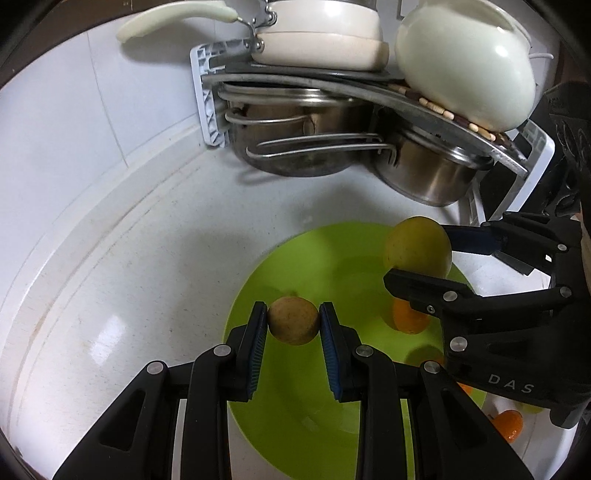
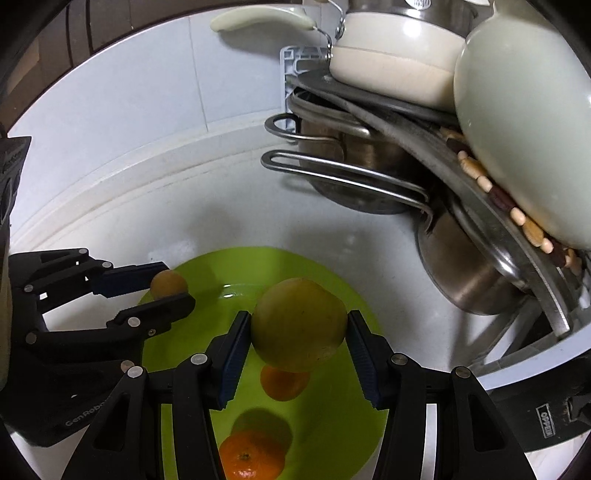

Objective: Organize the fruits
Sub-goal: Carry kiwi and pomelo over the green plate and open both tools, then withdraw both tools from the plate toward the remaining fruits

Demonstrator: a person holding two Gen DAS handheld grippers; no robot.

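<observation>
My left gripper point(image 1: 293, 320) is shut on a small brownish-yellow round fruit point(image 1: 293, 320) and holds it above the green plate point(image 1: 295, 435). My right gripper point(image 2: 299, 330) is shut on a large yellow-green fruit point(image 2: 299, 325) above the same plate point(image 2: 332, 435). Two oranges point(image 2: 283, 382) point(image 2: 251, 459) lie on the plate below it. In the left wrist view the right gripper point(image 1: 419, 260) and its fruit point(image 1: 417, 247) are at the right. In the right wrist view the left gripper point(image 2: 170, 285) with the small fruit point(image 2: 169, 283) is at the left.
A dish rack point(image 1: 207, 99) at the back holds steel pots point(image 1: 424, 173), a cream pan point(image 1: 321, 33) and a white bowl point(image 1: 465, 62). White tiled wall curves behind the white counter point(image 1: 129, 258). Another orange point(image 1: 511, 424) lies beside the plate.
</observation>
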